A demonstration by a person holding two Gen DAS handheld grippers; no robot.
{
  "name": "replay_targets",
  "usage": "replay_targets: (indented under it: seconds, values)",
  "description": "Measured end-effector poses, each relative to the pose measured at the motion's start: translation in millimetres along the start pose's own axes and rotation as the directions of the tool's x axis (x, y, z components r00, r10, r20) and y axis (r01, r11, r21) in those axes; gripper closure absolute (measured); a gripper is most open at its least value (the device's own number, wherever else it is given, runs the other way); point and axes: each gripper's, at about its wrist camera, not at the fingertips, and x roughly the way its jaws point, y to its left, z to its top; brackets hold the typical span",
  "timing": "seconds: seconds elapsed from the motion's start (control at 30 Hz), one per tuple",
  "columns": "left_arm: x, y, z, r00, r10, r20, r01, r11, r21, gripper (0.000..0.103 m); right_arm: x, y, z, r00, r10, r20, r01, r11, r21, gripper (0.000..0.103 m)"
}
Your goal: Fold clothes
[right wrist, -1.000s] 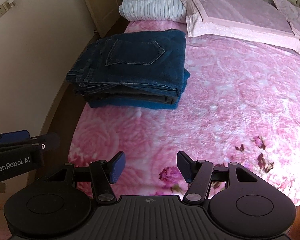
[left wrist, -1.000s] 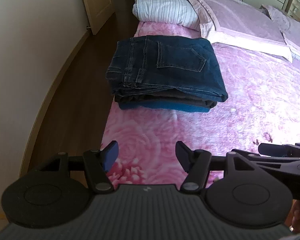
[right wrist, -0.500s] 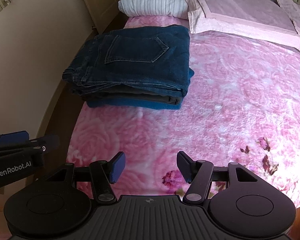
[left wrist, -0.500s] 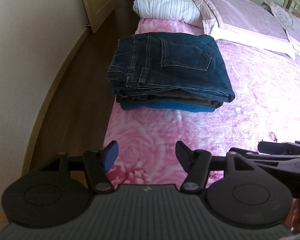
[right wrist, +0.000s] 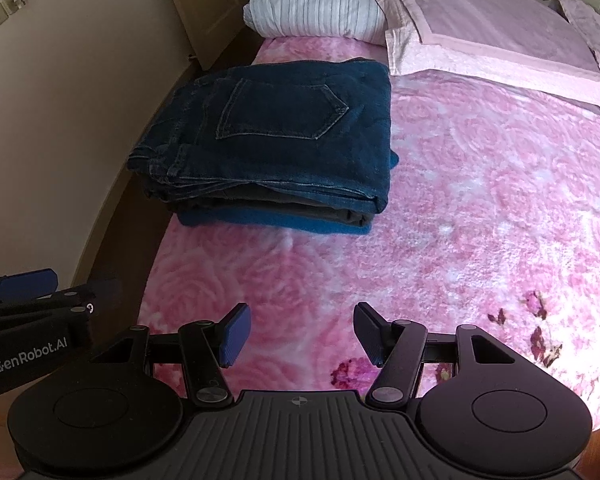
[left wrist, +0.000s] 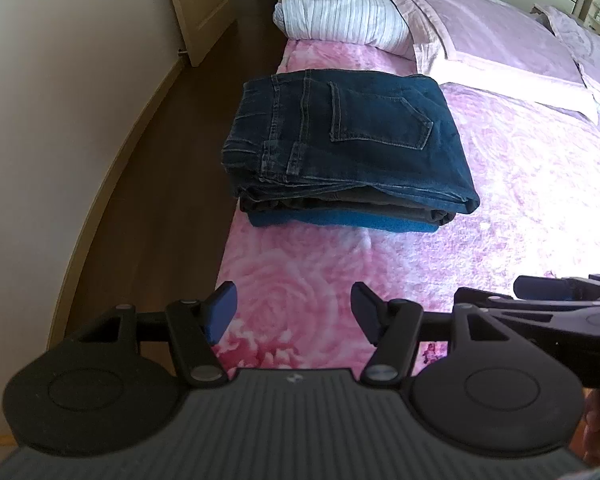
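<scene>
Resting at bed's [right wrist: 480, 220] left edge: folded jeans [left wrist: 340, 136].

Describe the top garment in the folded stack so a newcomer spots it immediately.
On the pink floral blanket, near the bed's wall-side edge, sits a folded stack below a striped white pillow. The top piece is the dark jeans, back pocket up, unlike the brighter blue garment beneath.

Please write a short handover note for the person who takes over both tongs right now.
Left tongs: open, empty, above the pink floral blanket.
Right tongs: open, empty, beside the left.
Folded jeans lie on top of a stack, over a grey garment and a blue garment, near the bed's left edge, before the striped pillow.
Done: stack looks folded.
Left: no unfolded clothes in view; look elsewhere.
</scene>
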Motion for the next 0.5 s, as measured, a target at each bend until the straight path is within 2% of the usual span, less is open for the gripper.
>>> replay_targets:
  seconds: [0.5]
  values:
    - [-9.1,-3.4,-2.9,0.999,0.036,0.021,-0.036,0.999,-0.034,0.043,-3.2,-0.6,-0.3,1.000,0.024,0.007,-0.024,0.999,-0.045,0.042]
